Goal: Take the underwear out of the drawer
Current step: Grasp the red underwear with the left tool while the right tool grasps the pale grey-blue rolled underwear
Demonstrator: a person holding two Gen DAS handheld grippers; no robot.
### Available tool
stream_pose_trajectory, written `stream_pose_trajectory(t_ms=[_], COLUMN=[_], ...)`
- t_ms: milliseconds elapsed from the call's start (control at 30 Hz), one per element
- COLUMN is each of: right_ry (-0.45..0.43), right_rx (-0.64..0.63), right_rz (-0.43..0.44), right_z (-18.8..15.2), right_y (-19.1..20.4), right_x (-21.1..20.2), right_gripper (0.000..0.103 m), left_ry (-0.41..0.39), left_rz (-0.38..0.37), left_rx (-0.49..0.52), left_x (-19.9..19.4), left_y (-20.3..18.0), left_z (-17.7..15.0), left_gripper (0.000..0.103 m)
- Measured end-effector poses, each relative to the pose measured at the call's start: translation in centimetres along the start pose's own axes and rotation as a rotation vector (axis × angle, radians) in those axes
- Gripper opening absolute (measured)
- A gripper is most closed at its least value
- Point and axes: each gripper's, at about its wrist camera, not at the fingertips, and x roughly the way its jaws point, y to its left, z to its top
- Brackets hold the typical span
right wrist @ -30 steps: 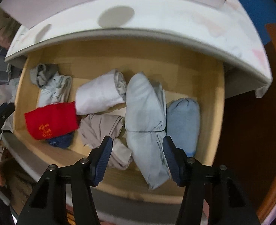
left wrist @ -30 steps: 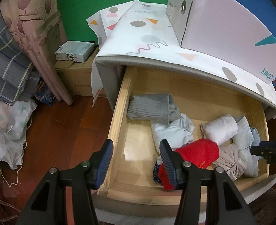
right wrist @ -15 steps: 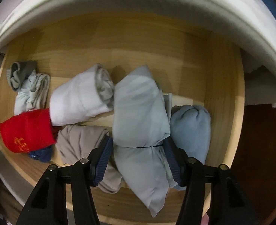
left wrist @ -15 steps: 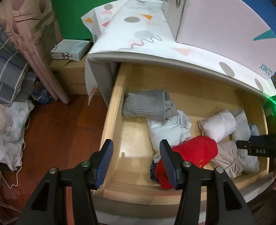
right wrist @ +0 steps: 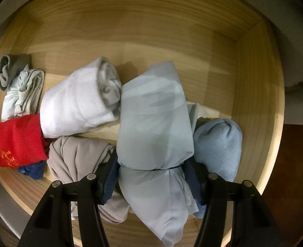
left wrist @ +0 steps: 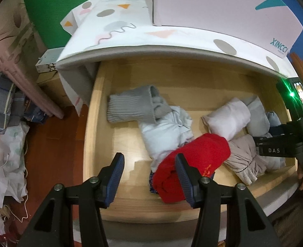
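Right wrist view: my right gripper (right wrist: 151, 177) points down into the drawer (right wrist: 254, 82), one finger on each side of the pale blue bundle (right wrist: 155, 123) of underwear. The jaws have just been opening, and I think that makes room for the fat roll. They do not squeeze it yet. My left gripper (left wrist: 149, 177) waits over the front of the drawer, fingers half apart and empty, with the red roll (left wrist: 194, 160) beside one finger.

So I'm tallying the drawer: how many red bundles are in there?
1. The red bundle lies at the drawer's front left, over a dark blue piece. Others could hide beneath.
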Motion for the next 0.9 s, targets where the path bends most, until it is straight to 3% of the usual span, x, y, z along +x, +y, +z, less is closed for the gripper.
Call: stream_pose_trajectory(t_ms=[200,433,633,900], right_ry=[0.009,-0.03,-0.07,-0.104], right_rx=[0.005,0.015,0.05,0.065], right_rz=[0.011,0.023,0.083,0.113], right_z=[-0.2,-1.7,-3.0,-4.8], right_y=[-0.9,-1.7,-2.4,-3.1], right_x=[0.7,0.3,-1.7,-2.9], right_gripper=[0.054,0.044,0.043,0.042], left_ry=[0.003,0.065,0.107,0.195], left_rz=[-0.066,-0.086,-0.087,-0.083], left_rx=[-0.001,0.065,0.114,0.1], left_x=[0.0,1.4,2.5,5.5], left_y=[-0.3,-2.1,-3.6,-3.5], left_z=[0.1,0.3,0.4,1.2], left_gripper=[0.055,0.055,0.056,0.064])
